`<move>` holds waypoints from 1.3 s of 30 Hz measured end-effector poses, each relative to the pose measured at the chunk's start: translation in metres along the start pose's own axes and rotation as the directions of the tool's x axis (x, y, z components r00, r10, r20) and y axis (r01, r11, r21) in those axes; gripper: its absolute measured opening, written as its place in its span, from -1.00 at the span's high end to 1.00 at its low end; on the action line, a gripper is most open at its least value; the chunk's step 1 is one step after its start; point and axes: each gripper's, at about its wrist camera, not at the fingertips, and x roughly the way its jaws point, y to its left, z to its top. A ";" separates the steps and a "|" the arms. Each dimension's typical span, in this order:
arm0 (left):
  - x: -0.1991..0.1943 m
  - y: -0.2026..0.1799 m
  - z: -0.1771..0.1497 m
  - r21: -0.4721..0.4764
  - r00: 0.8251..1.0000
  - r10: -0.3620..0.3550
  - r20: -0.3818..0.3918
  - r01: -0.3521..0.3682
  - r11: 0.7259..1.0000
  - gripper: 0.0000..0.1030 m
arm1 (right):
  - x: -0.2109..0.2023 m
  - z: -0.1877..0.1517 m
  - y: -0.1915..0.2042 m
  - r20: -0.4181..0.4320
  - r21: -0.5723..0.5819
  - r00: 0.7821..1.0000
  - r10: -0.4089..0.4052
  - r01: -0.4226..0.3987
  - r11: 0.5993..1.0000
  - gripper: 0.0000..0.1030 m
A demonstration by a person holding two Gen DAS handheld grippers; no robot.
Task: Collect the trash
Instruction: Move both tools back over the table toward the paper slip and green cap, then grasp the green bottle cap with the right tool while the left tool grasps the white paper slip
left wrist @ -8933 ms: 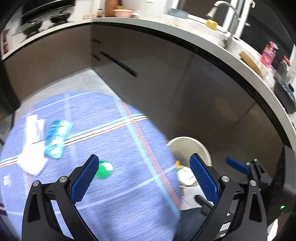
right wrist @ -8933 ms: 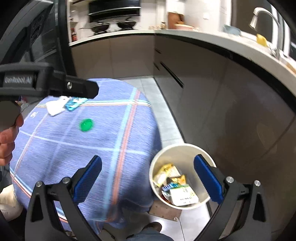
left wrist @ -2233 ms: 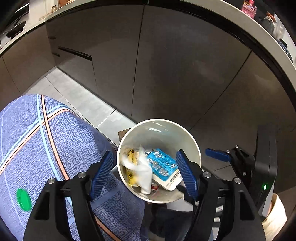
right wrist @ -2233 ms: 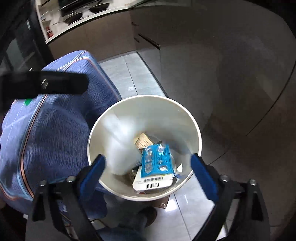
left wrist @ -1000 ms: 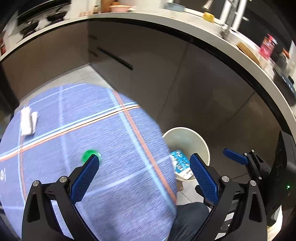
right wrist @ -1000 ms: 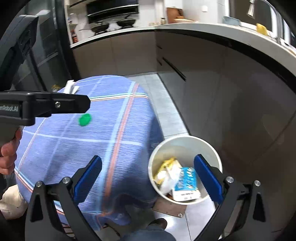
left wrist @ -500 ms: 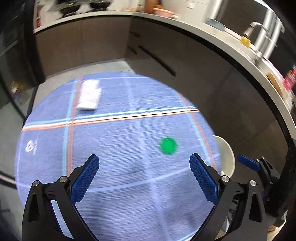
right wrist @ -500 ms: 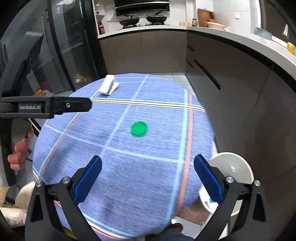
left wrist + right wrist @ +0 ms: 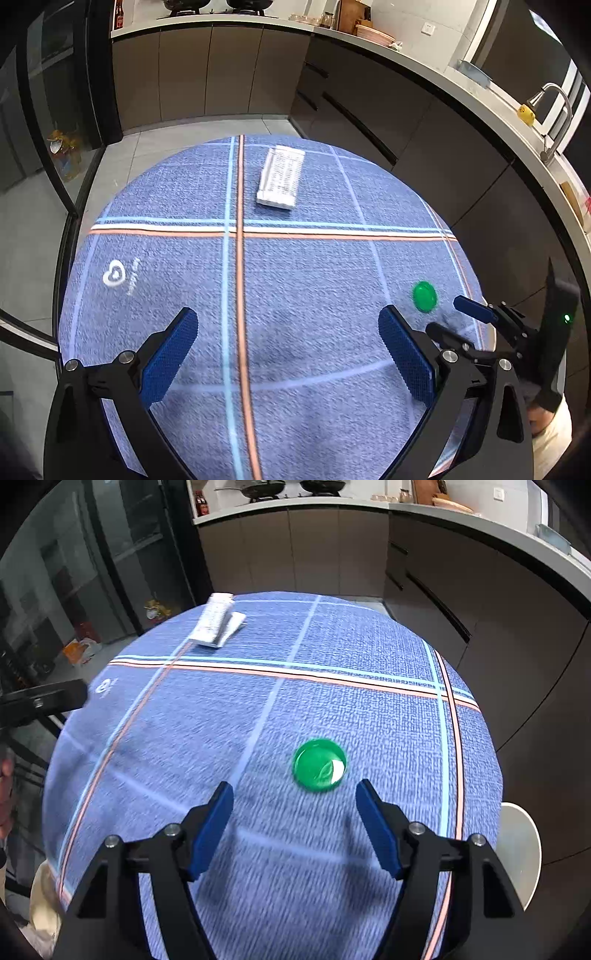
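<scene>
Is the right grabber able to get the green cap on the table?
Probably yes. The green cap lies alone on the blue tablecloth, just ahead of the right gripper, with nothing between them. Its jaws have just been closing but still stand wider than the cap, with nothing between them.

the room was a kitchen. dark brown cabinets ran under a pale countertop that curved along the back and right side. two black pans sat on a stove at the far end, with red bottles beside them. a steel faucet rose over the sink at right. the floor was light grey tile. dark glass doors stood at left. a round bench wore a blue plaid cloth.
</scene>
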 end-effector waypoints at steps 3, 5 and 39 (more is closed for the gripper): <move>0.008 0.009 0.008 0.009 1.000 0.002 -0.004 -0.002 1.000 -0.80 | 0.012 0.003 -0.004 -0.010 0.023 1.000 -0.015 0.015 1.000 -0.23; 0.015 0.012 0.015 0.010 1.000 -0.008 -0.008 0.008 1.000 -0.75 | 0.019 0.004 -0.007 -0.019 0.030 1.000 -0.018 0.019 0.999 -0.17; 0.159 -0.021 0.116 0.155 0.988 0.130 -0.085 -0.116 0.981 0.34 | 0.025 0.009 0.002 0.002 -0.012 1.000 -0.026 0.026 1.000 0.28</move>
